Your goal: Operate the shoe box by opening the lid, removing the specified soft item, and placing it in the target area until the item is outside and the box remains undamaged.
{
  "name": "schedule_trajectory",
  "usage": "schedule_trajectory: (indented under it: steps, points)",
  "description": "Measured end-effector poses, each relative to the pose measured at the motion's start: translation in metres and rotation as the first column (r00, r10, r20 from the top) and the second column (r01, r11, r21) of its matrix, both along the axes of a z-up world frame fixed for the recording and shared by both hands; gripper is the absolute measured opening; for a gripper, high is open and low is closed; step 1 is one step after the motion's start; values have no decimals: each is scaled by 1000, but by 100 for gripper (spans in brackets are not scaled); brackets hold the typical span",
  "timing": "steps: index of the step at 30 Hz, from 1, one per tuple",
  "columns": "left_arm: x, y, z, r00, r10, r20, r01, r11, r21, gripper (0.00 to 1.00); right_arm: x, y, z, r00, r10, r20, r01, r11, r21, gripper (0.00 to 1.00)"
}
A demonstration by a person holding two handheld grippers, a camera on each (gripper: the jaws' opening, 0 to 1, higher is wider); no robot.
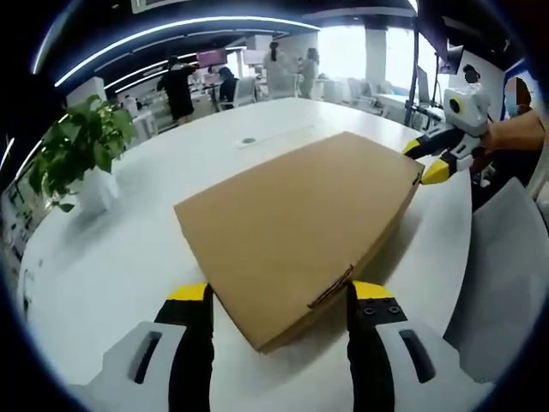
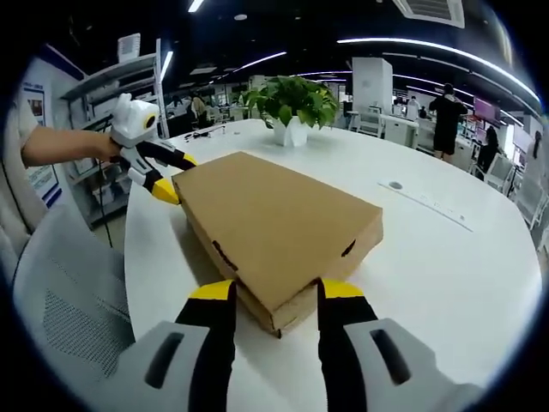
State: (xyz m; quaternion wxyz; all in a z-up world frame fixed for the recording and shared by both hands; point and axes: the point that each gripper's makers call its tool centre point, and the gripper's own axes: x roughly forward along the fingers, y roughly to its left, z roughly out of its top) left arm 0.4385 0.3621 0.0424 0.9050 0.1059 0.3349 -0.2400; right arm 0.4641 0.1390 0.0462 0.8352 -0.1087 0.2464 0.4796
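Note:
A flat brown cardboard shoe box (image 1: pixel 300 215) lies shut on the white table (image 1: pixel 111 257). My left gripper (image 1: pixel 280 292) is open, its yellow-tipped jaws standing either side of the box's near corner. My right gripper (image 1: pixel 425 160) is open around the opposite corner, held by a hand. In the right gripper view the same box (image 2: pixel 274 223) points a corner between the right gripper's (image 2: pixel 277 290) spread jaws, and the left gripper (image 2: pixel 174 176) straddles the far left corner. The lid is down, so nothing inside shows.
A potted green plant (image 1: pixel 81 154) (image 2: pixel 292 107) stands on the table beyond the box. A white mesh chair (image 1: pixel 506 266) (image 2: pixel 60 292) sits at the table's edge. A round cable port (image 2: pixel 395 184) is set in the tabletop. People stand far off in the office.

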Motion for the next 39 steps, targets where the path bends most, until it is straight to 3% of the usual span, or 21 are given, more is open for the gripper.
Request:
schedule_trajectory:
  steps: [25,39]
  points:
    - [-10,3,2,1000,-13,-23,13,1000,-2,63,-8,2,8,1000,-17,8,16,1000,18,35]
    - [-12,0,22,999,-30,-23,29,998,-48,70,-7,3,29,999,-33,30,32,998,62,37]
